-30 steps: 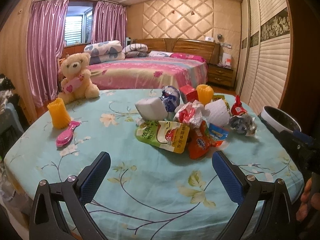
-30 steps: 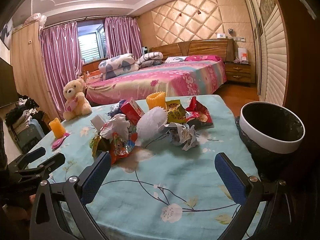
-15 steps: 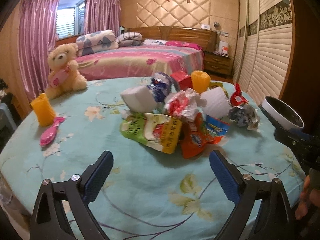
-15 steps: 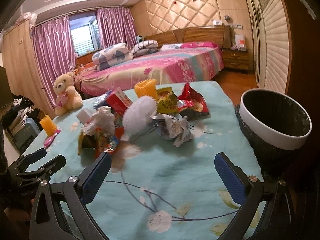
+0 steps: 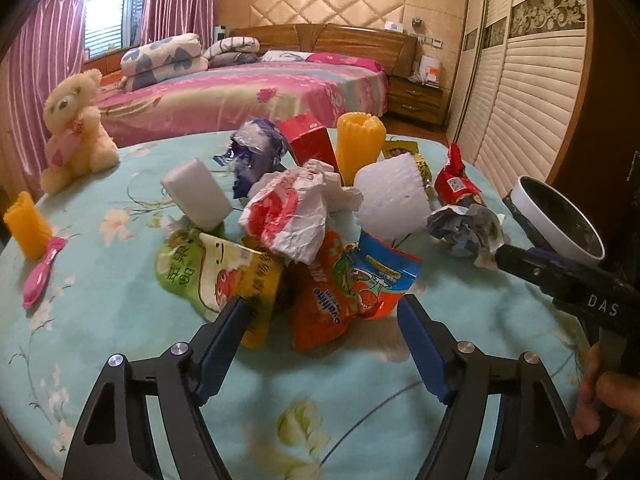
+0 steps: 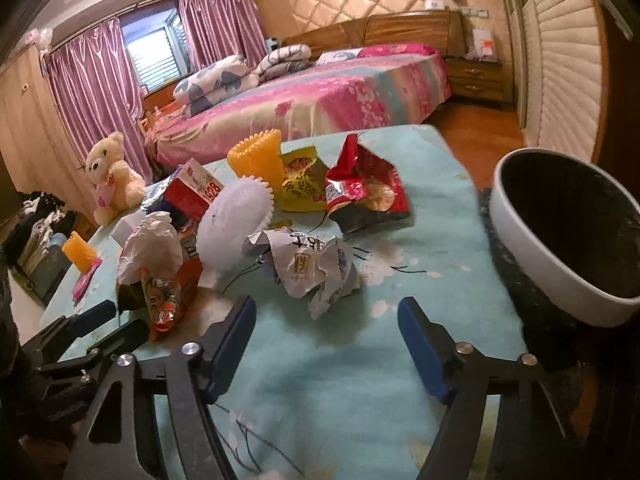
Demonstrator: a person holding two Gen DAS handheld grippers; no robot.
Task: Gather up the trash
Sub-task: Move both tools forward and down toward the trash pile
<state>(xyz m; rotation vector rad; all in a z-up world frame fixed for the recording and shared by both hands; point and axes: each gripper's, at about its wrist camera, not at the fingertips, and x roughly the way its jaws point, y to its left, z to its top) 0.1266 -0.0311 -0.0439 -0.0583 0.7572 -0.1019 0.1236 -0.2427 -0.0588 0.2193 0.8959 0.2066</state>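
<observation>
Crinkled foil and paper make up most of the trash heap in the middle of the table [image 5: 120, 340], which wears a pale blue flowered cloth. Nearest the left gripper [image 5: 322, 314] lies an orange snack packet [image 5: 332, 300], flattened and creased, its long axis running from the gripper up toward the heap's centre. Just beside it, to the left in that view, is a green and yellow pouch [image 5: 212, 276], lying flat and touching the orange one. Above them sit a crumpled white and red wrapper [image 5: 292, 216], a white foam block [image 5: 196, 196] tilted on end, and a white ribbed foam sleeve [image 5: 390, 200].

On the other side of the pile a balled grey paper wrapper [image 6: 312, 268] lies ahead of the right gripper [image 6: 326, 316], with a torn red bag [image 6: 364, 188] further back, its open mouth facing up. A black bin with a white rim [image 6: 520, 256] stands at the table's right edge.

Both grippers angle down at the cloth. Their jaws have just been closing but stand partly apart: the left pair flanks the near end of the orange packet, its left pad overlapping the pouch's edge, though I cannot tell whether it presses; the right pair has nothing between them.

A teddy bear [image 5: 74, 128] sits well apart at the far left.
</observation>
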